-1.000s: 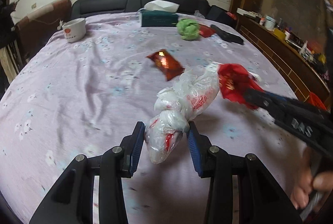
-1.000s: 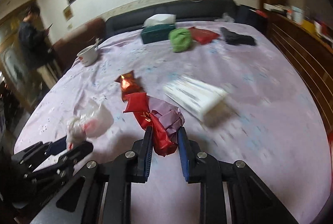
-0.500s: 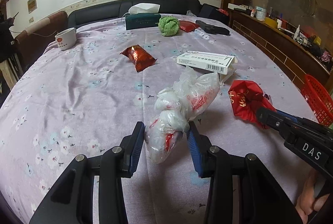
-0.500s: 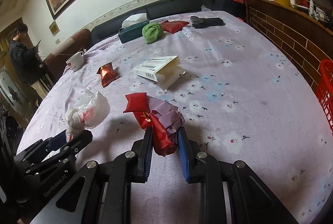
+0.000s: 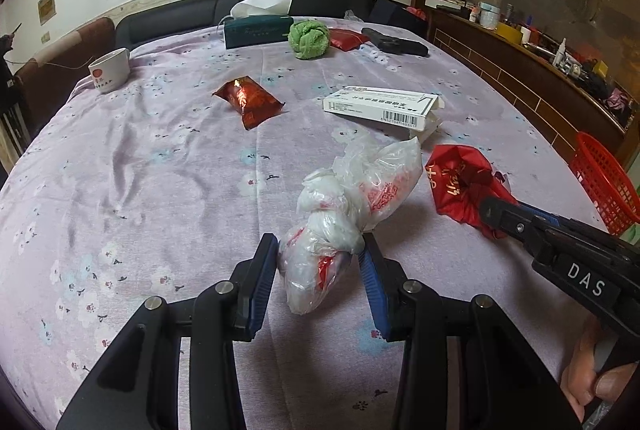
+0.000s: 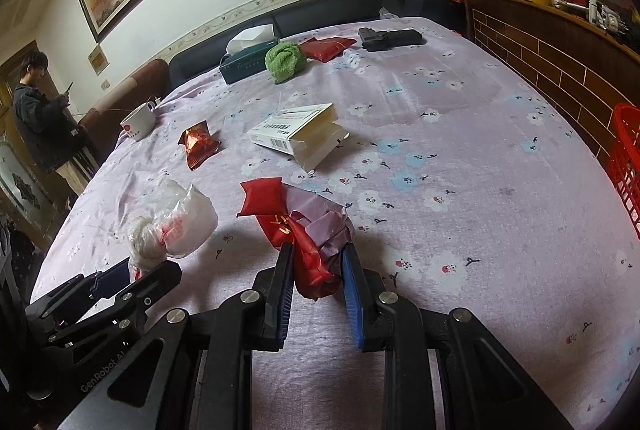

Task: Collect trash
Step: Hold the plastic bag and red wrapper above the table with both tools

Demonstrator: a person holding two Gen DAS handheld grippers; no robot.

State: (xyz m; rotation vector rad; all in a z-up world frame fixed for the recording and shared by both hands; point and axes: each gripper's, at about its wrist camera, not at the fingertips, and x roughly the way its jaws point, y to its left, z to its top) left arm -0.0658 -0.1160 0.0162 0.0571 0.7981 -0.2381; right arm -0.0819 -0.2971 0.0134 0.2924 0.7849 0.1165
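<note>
Spreading across nearly the whole of both views: a round table under a lilac cloth printed with small flowers. Off its right edge, a red plastic mesh basket. Mid-table, a flat white cardboard box with a barcode and an open end flap, well apart from a dark green tissue box at the far side. Clenched on a knotted, crumpled clear plastic bag with red print, the left gripper, bag lifted just above the cloth near the table's front. Just to its right, clamped on a crumpled red wrapper with gold lettering and lilac paper inside, the right gripper, a hand at its handle. Farther back, a fuzzy green cloth ball, a white cup with a red mark, and a shiny red foil snack packet lying flat between cup and box.
</note>
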